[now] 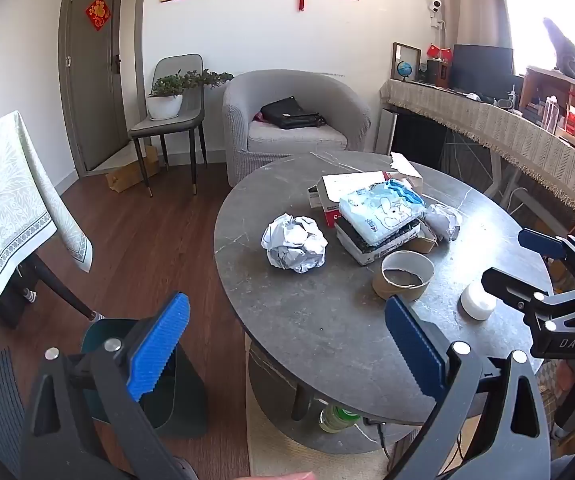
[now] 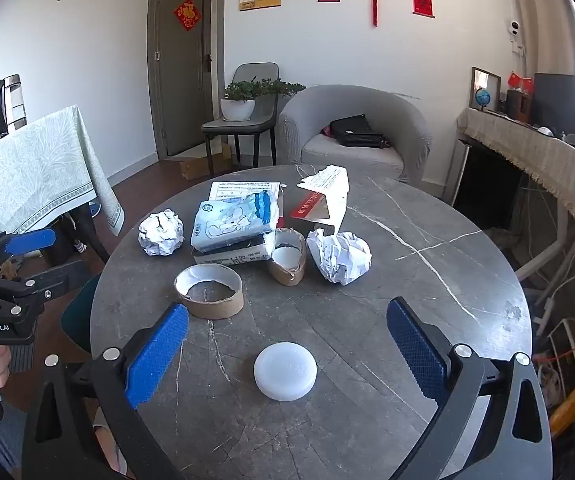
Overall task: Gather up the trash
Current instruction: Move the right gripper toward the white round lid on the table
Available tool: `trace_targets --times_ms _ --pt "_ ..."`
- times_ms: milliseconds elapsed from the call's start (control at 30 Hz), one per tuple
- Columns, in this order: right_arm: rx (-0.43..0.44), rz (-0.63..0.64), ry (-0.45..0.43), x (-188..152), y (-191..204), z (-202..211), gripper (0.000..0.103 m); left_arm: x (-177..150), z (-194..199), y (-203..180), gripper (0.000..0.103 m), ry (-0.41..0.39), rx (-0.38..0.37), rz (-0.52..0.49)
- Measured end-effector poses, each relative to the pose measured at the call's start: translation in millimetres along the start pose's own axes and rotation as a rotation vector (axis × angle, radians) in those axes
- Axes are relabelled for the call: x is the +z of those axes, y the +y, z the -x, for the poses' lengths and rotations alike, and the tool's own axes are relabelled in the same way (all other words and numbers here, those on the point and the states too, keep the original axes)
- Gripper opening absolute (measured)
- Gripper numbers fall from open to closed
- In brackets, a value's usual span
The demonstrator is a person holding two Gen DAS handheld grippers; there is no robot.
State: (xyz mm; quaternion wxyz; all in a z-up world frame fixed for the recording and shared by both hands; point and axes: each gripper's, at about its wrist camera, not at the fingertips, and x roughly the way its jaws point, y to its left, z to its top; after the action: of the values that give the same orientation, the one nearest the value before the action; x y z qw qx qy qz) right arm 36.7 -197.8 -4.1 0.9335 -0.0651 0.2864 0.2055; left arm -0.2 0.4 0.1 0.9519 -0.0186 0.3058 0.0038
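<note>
Trash lies on a round grey table (image 2: 407,300): a white plastic lid (image 2: 285,371), a cardboard tape ring (image 2: 209,290), a smaller crushed cardboard ring (image 2: 287,258), two crumpled paper balls (image 2: 161,232) (image 2: 339,256), a blue tissue pack (image 2: 235,220) on a flat box, and a folded red-and-white carton (image 2: 323,200). My right gripper (image 2: 287,354) is open, its blue pads either side of the lid and just above the table. My left gripper (image 1: 287,348) is open and empty over the table's left edge, near the tape ring (image 1: 403,276) and a paper ball (image 1: 295,244). A dark teal bin (image 1: 167,380) stands on the floor below it.
A grey armchair (image 2: 351,132) with a black bag stands behind the table. A chair with a potted plant (image 2: 243,100) stands by the door. A cloth-covered table (image 2: 35,172) is at the left, a fringed desk (image 2: 547,168) at the right. A green bottle (image 1: 337,416) lies under the table.
</note>
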Motion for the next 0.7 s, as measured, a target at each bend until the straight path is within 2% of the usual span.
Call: trace_targets --times_ms 700 --pt "0.002 -0.006 0.001 0.7 -5.8 2.6 0.100 -0.5 -4.0 -1.8 0.100 0.004 -0.003 0.000"
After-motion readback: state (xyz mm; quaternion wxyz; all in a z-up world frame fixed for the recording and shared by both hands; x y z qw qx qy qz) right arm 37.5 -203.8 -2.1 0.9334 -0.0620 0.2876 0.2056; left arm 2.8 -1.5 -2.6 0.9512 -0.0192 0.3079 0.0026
